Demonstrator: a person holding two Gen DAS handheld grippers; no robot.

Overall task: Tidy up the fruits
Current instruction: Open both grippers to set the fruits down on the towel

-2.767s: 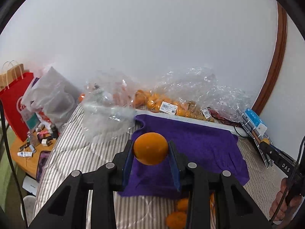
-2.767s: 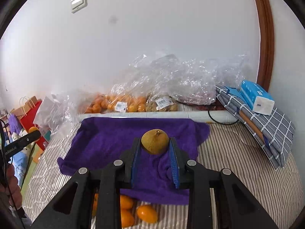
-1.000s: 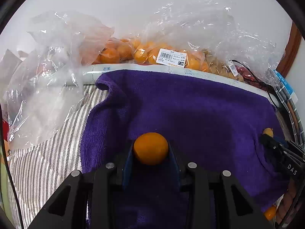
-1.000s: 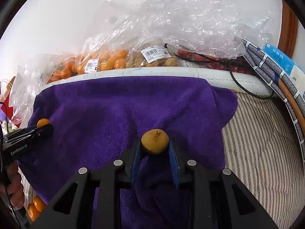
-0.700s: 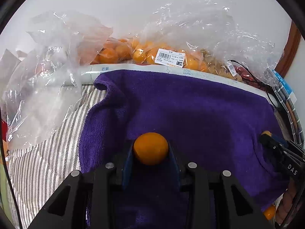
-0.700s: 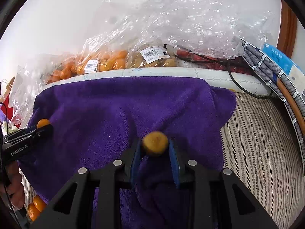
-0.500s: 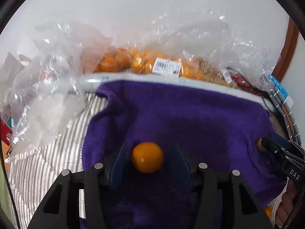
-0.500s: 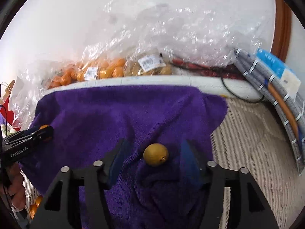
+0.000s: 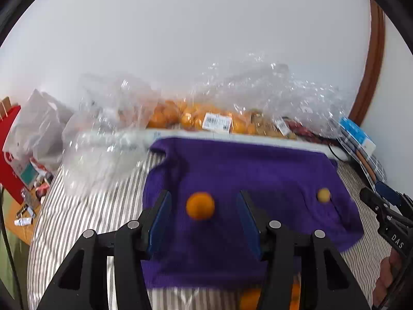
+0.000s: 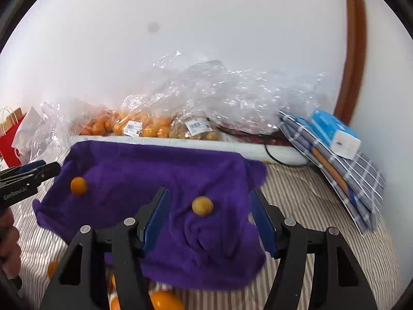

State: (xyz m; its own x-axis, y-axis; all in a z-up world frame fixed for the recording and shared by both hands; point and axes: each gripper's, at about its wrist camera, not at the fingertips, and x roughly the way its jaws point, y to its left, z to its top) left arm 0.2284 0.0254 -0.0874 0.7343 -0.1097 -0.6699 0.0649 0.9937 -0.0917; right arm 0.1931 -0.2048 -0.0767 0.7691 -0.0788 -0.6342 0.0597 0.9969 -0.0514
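Observation:
A purple towel (image 9: 245, 170) lies spread on the striped bed; it also shows in the right wrist view (image 10: 155, 170). An orange (image 9: 200, 204) rests on the towel's left part, also in the right wrist view (image 10: 78, 185). A yellow-brown fruit (image 10: 202, 206) rests on the right part, also in the left wrist view (image 9: 323, 195). My left gripper (image 9: 202, 215) is open and empty, raised behind the orange. My right gripper (image 10: 209, 218) is open and empty, raised behind the yellow-brown fruit.
Clear plastic bags of oranges (image 9: 196, 118) and brownish fruit (image 10: 193, 129) line the wall. Loose oranges (image 10: 164, 299) lie on the bed at the towel's near edge. A plaid cloth with a blue box (image 10: 335, 134) is at right, a red bag (image 9: 10, 139) at left.
Both grippers opened, let go of their fruits onto the towel, and pulled back and up. The orange and the yellow-brown fruit now lie free on the towel.

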